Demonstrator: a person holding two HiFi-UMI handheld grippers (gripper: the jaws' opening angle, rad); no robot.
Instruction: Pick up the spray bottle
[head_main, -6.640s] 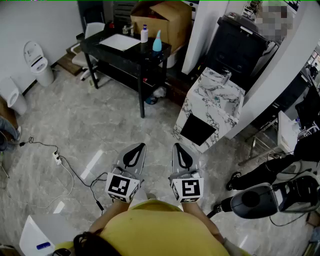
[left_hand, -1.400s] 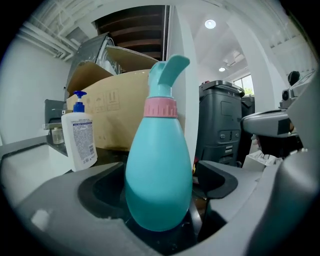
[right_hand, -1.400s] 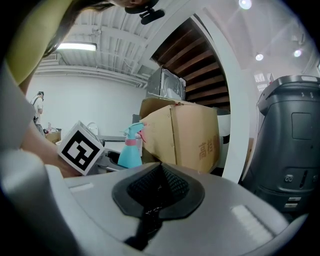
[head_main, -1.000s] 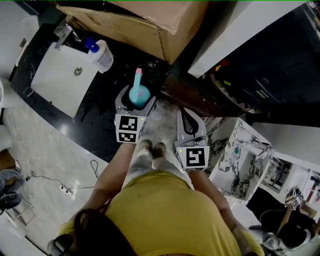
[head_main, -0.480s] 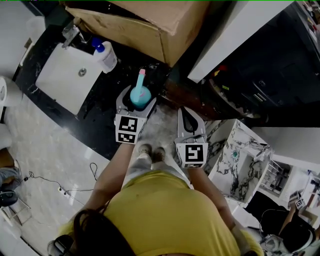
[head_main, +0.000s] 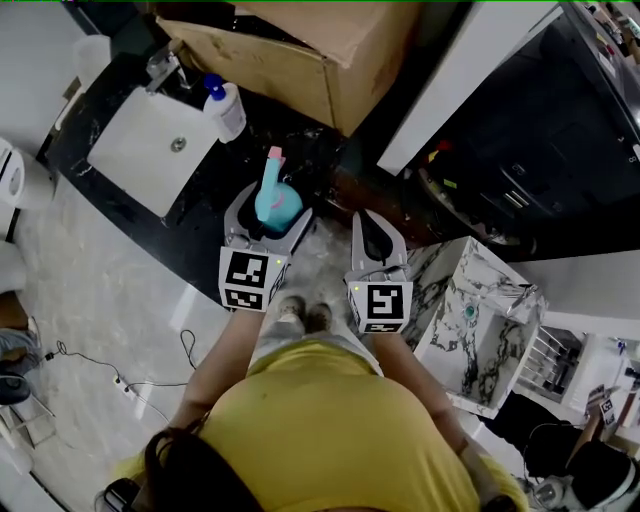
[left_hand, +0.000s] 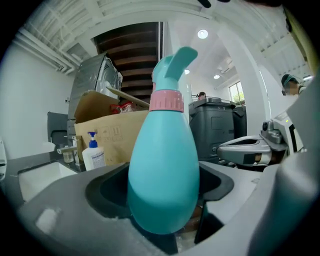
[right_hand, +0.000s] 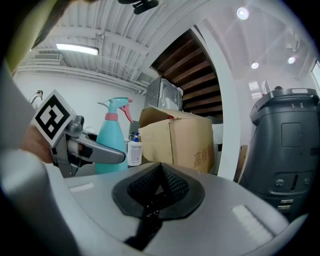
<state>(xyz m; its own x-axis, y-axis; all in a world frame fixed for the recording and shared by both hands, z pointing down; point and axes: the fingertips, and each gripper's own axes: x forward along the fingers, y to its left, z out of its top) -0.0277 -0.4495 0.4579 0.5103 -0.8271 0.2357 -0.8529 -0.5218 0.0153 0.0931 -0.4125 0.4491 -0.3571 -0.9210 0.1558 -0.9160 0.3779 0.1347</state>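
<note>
The spray bottle (head_main: 275, 200) is teal with a pink collar and a teal trigger head. It stands upright between the jaws of my left gripper (head_main: 268, 218), which is shut on its wide lower body. In the left gripper view the spray bottle (left_hand: 162, 170) fills the middle, both dark pads (left_hand: 107, 192) pressed to its sides, and it hangs above the black counter (head_main: 215, 235). My right gripper (head_main: 375, 238) is just to the right, shut and empty. The right gripper view shows its pads (right_hand: 159, 187) closed together, with the bottle (right_hand: 111, 145) and the left gripper (right_hand: 90, 150) at its left.
On the black counter are a white sink basin (head_main: 150, 150), a faucet (head_main: 165, 68) and a white pump bottle (head_main: 225, 108). A large cardboard box (head_main: 300, 50) stands behind them. A marble-patterned cabinet (head_main: 470, 330) is at the right, and a dark grey bin (right_hand: 287, 145) further right.
My left gripper has risen with the spray bottle still in its jaws, which now stands higher above the counter. The right gripper has shifted slightly, still shut.
</note>
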